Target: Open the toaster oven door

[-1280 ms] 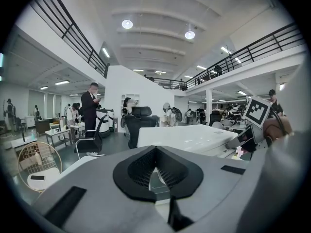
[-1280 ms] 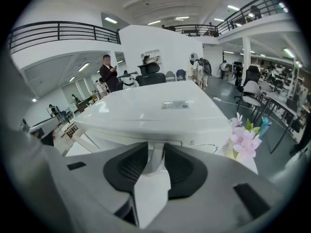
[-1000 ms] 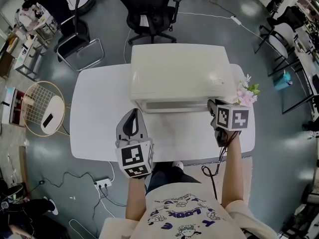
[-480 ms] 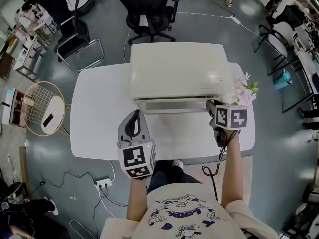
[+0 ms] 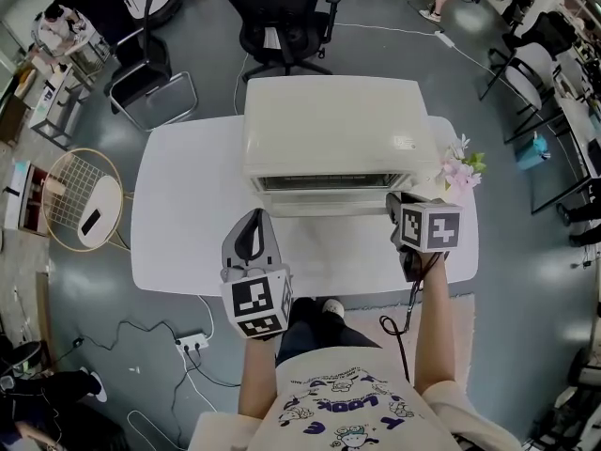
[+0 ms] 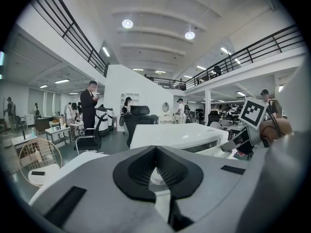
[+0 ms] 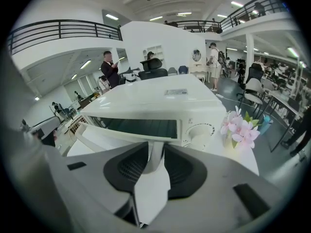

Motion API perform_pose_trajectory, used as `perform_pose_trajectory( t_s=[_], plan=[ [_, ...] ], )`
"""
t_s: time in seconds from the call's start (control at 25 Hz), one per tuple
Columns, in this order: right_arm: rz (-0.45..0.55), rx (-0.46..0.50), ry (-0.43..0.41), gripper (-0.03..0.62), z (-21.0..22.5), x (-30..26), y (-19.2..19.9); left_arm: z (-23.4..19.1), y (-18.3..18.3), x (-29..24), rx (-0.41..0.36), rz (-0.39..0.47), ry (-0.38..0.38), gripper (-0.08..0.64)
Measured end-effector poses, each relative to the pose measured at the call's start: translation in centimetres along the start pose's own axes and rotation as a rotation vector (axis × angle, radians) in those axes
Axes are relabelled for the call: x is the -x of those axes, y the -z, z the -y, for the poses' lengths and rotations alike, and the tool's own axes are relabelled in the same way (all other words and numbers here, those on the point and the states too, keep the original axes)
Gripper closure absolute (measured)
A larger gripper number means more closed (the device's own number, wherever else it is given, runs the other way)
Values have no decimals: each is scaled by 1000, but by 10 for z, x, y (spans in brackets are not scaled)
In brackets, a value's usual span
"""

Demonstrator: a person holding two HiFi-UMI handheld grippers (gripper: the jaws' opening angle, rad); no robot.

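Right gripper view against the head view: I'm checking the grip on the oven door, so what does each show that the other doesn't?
Only the right gripper view shows the right gripper's jaws closed on the white door handle, plus the oven's dial. Only the head view shows the left gripper, jaws together and empty, held above the table's near edge. Both show the toaster oven with its door partly down and the pink flowers beside it.

white table (image 5: 178,205) — pink flowers (image 5: 462,172) at right edge | black office chair (image 5: 282,17) behind | power strip (image 5: 192,348) on floor
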State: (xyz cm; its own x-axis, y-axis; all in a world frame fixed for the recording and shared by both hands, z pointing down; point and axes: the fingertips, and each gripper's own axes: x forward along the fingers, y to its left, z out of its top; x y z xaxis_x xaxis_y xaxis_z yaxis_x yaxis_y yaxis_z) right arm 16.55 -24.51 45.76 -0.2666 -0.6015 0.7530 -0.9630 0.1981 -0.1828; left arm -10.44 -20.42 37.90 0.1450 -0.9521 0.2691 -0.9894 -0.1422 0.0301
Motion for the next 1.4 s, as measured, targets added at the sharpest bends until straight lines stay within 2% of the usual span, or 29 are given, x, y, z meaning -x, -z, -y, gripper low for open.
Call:
perform_pose_trajectory(
  t_s=[0.72,1.04,1.4],
  plan=[
    [-46,38,-26,491,-6,14,61,7,26,52,15,-14,-66,555],
    [-64,-14,-30,500,-10,13,98,5,36,62,4,-30,-44,555],
    [-91,-33,11,512,-10,5,137,-10,53,72,-9,-65,-10,555]
  ],
)
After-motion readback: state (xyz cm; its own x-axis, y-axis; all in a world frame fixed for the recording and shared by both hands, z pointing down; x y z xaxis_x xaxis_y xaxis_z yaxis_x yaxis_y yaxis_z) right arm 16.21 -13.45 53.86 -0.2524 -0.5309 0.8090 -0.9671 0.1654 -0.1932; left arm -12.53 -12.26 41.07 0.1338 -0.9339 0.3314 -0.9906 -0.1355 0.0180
